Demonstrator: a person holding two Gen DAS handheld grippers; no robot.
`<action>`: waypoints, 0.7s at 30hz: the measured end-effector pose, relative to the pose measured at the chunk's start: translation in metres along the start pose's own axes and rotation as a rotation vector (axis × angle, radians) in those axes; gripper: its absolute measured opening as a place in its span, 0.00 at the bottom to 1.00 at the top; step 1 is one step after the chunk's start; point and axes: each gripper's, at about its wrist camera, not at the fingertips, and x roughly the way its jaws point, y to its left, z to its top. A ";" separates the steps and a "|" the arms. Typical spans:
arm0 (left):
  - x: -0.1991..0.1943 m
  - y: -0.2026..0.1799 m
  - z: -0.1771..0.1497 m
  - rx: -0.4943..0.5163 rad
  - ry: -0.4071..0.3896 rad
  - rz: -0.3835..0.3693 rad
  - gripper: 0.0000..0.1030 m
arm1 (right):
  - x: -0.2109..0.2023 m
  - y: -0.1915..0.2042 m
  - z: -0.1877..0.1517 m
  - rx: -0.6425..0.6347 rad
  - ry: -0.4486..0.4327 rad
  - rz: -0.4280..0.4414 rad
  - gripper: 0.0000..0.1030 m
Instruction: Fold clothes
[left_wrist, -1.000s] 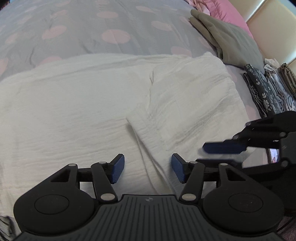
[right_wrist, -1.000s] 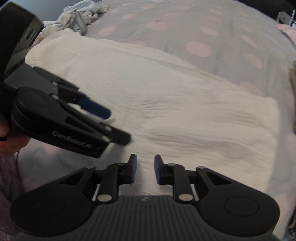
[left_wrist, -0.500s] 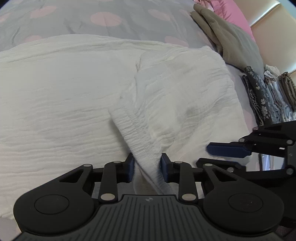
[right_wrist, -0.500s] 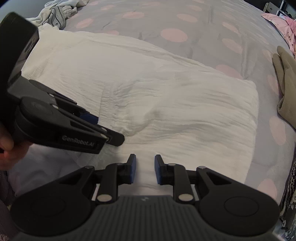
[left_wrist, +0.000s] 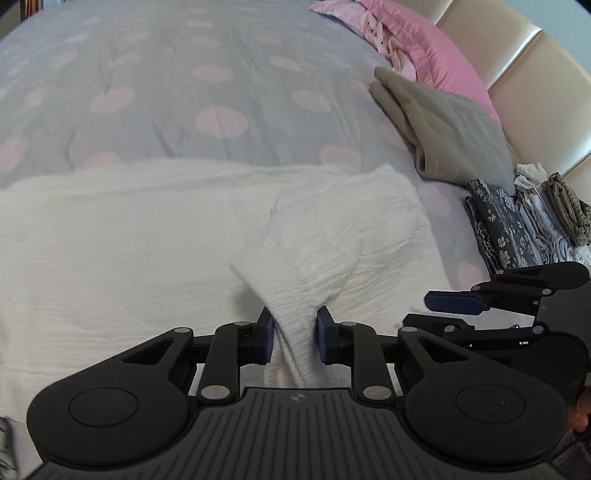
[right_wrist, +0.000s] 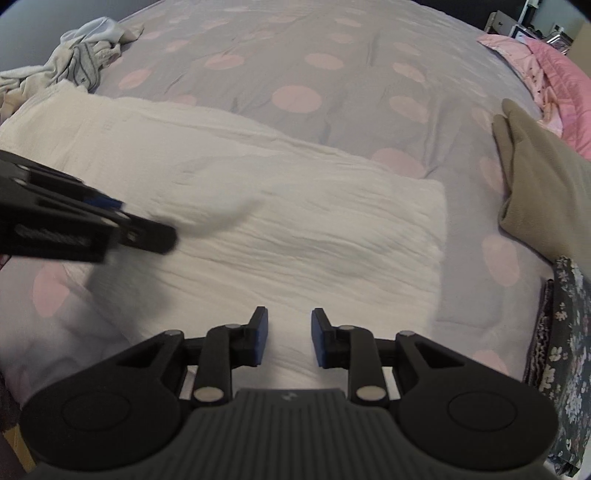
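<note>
A white crinkled garment (left_wrist: 122, 236) lies spread on the bed; it also shows in the right wrist view (right_wrist: 295, 229). My left gripper (left_wrist: 294, 334) is shut on a gathered hem of it and lifts that fold off the rest. My right gripper (right_wrist: 287, 338) hovers low over the garment's near part with its jaws a little apart and nothing between them. It also shows at the right of the left wrist view (left_wrist: 461, 310). The left gripper appears blurred at the left of the right wrist view (right_wrist: 122, 218).
The bedspread (left_wrist: 184, 74) is grey with pink dots. A folded khaki garment (left_wrist: 443, 125) and a stack of folded clothes (left_wrist: 517, 221) lie to the right, by pink bedding (left_wrist: 436, 48). A crumpled pile of clothes (right_wrist: 74, 59) sits at the far left.
My left gripper closed on the white garment's hem and has lifted and pulled it back. The right gripper has stayed slightly open above the cloth.
</note>
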 end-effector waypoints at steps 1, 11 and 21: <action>-0.008 0.001 0.003 0.013 -0.010 0.014 0.19 | -0.002 -0.002 0.000 0.006 -0.005 -0.003 0.30; -0.100 0.048 0.026 0.005 -0.156 0.176 0.19 | -0.002 -0.004 0.009 0.060 -0.014 -0.005 0.30; -0.173 0.126 0.030 -0.030 -0.282 0.362 0.19 | 0.012 0.009 0.021 0.039 0.002 0.002 0.30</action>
